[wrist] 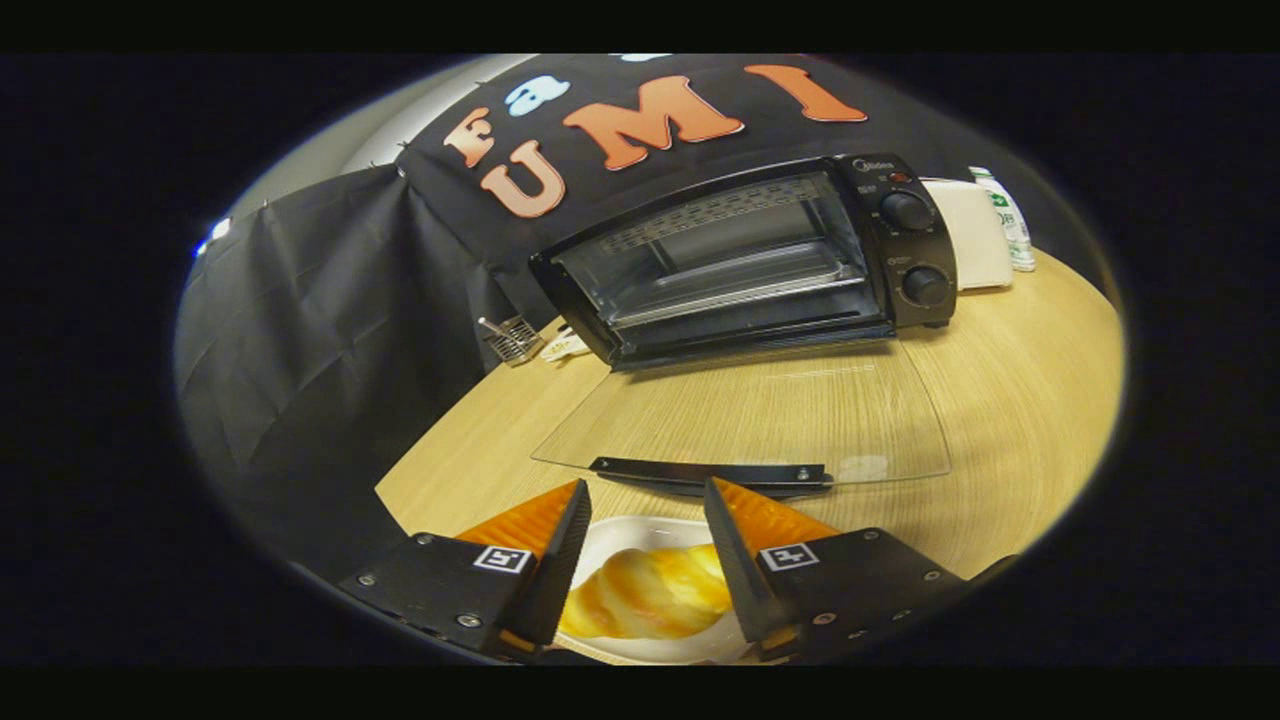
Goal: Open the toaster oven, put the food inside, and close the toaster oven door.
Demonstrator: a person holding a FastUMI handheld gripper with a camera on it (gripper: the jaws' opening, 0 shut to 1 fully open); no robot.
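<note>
Pale wood-grain tabletop (1020,400) under black booth drapes: a black toaster oven (745,255) stands at my 12 o'clock, its clear glass door (760,420) folded flat toward me, the door's black handle bar (712,472) just ahead of my fingertips. My gripper (645,520) has its fingers spread apart, touching nothing. Between them lies a golden twisted bread roll (645,592) on a white tray (625,533), the roll's long axis running from 8 to 2 o'clock. A white box (978,235) and a white bottle (1008,225) sit at the oven's 3 o'clock.
</note>
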